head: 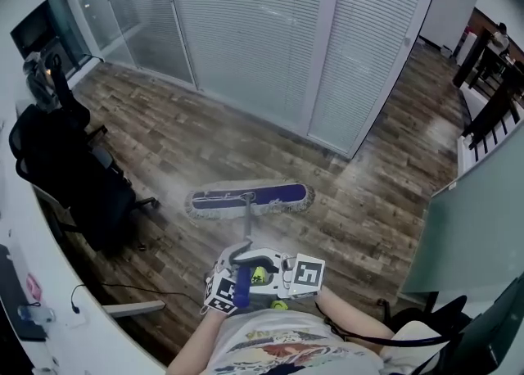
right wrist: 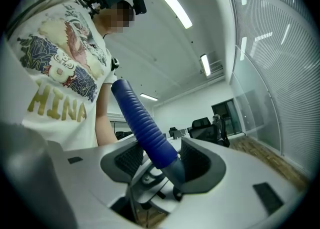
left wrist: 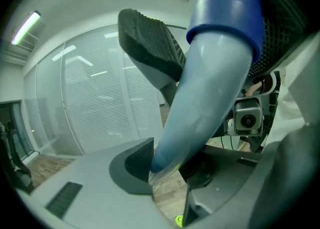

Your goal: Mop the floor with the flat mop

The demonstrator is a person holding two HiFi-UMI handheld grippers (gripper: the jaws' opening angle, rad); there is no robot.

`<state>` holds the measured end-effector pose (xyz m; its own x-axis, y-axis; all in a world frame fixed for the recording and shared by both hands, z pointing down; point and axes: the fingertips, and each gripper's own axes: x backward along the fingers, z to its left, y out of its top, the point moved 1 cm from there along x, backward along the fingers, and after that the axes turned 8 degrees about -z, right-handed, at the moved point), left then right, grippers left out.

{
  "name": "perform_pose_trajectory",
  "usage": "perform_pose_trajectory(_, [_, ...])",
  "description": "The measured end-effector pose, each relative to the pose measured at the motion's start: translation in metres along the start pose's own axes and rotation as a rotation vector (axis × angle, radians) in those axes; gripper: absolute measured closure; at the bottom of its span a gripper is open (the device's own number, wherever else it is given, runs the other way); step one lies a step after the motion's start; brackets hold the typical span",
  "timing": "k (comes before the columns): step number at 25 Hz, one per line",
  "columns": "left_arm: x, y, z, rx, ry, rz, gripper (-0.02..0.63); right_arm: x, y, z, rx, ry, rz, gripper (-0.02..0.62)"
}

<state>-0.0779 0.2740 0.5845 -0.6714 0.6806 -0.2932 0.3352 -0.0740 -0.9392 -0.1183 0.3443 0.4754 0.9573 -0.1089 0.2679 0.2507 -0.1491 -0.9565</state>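
Head view only: glass wall (head: 246,29), wood floor (head: 164,136), flat mop (head: 250,199) lying just before the wall. Claw views: left claw (left wrist: 167,165) clamps grey shaft (left wrist: 210,98); right claw (right wrist: 162,160) clamps blue grip (right wrist: 142,123), w/ both farther fr. wall.

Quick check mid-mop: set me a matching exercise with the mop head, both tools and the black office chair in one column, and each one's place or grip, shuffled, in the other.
Column one:
1. mop head
2. left tool
3. right tool
4. office chair

Column two:
A. shut on the ribbed dark-blue grip
B. flat on the wood floor, in front of the blinds
C. shut on the pale smooth handle section
D. at the left, beside the white desk

Pairs: 1-B, 2-C, 3-A, 4-D
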Motion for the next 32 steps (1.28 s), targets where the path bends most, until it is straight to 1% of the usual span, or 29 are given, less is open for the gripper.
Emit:
perform_pose_trajectory(5, [0.026,-0.003,-0.06,-0.004,0.021,0.023,0.514,0.018,-0.009,0.064,-0.012,0.029,-0.001,0.37])
perform_pose_trajectory(9, [0.037,-0.004,-0.09,-0.011,0.043,0.026,0.514,0.028,-0.015,0.095,-0.023,0.058,0.008,0.37])
perform_pose_trajectory(12, [0.034,-0.008,-0.104,-0.035,0.041,0.036,0.515,0.039,-0.018,0.105,-0.062,0.055,0.003,0.369])
perform_pose_trajectory(15, [0.023,-0.007,-0.113,-0.054,0.034,0.035,0.515,0.053,-0.019,0.106,-0.066,0.053,0.016,0.368])
perform_pose_trajectory(18, [0.02,-0.015,-0.119,-0.062,0.038,0.032,0.515,0.057,-0.027,0.109,-0.065,0.072,0.042,0.368])
perform_pose_trajectory(21, [0.015,-0.018,-0.118,-0.075,0.032,0.035,0.515,0.059,-0.033,0.106,-0.07,0.09,0.05,0.367])
perform_pose_trajectory(24, [0.004,-0.011,-0.099,-0.046,0.05,0.021,0.515,0.056,-0.024,0.085,-0.066,0.088,0.033,0.367])
perform_pose_trajectory(26, [-0.001,-0.012,-0.083,-0.029,0.068,0.01,0.515,0.051,-0.023,0.071,-0.063,0.099,0.042,0.368])
perform_pose_trajectory(29, [-0.014,-0.022,-0.059,-0.06,0.059,0.017,0.515,0.047,-0.033,0.046,-0.053,0.119,0.08,0.368])
perform_pose_trajectory(32, [-0.031,-0.027,-0.024,-0.095,0.036,0.035,0.517,0.037,-0.035,0.007,-0.064,0.118,0.089,0.367])
